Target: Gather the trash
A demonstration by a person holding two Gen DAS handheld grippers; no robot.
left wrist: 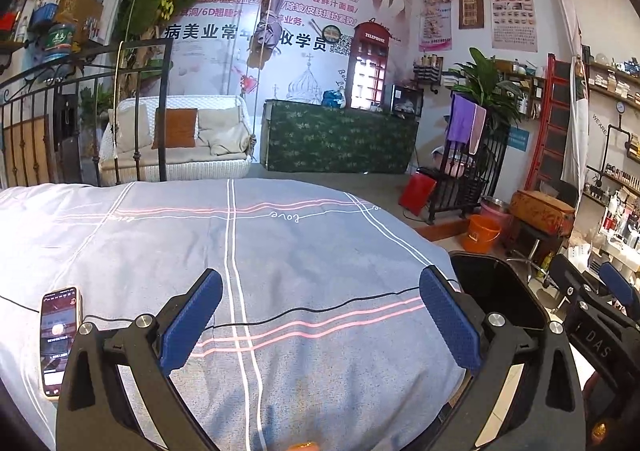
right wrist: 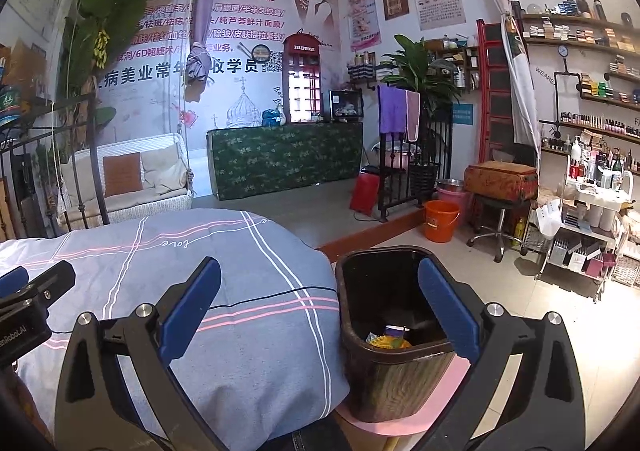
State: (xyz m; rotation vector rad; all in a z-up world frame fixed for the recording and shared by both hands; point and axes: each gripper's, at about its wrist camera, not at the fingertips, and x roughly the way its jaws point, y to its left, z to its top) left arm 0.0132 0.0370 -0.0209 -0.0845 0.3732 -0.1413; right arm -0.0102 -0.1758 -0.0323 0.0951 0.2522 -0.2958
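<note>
A dark wood-grain trash bin (right wrist: 396, 379) stands on a pink stool (right wrist: 380, 427) at the right edge of the bed. Yellow and purple wrappers (right wrist: 390, 341) lie inside it. The bin's black inside also shows in the left wrist view (left wrist: 500, 291). My left gripper (left wrist: 320, 323) is open and empty above the blue-grey bedspread (left wrist: 300, 251). My right gripper (right wrist: 320, 315) is open and empty, with its right finger over the bin's mouth. The right gripper's body shows in the left wrist view (left wrist: 600, 315). The left gripper's tip shows in the right wrist view (right wrist: 24, 291).
A phone (left wrist: 60, 339) with a lit screen lies on the bed at the left, with a black cable (left wrist: 320, 311) running across the cover. An orange bucket (right wrist: 440, 225), a stool (right wrist: 500, 207) and a shelf cart (right wrist: 592, 227) stand on the floor to the right.
</note>
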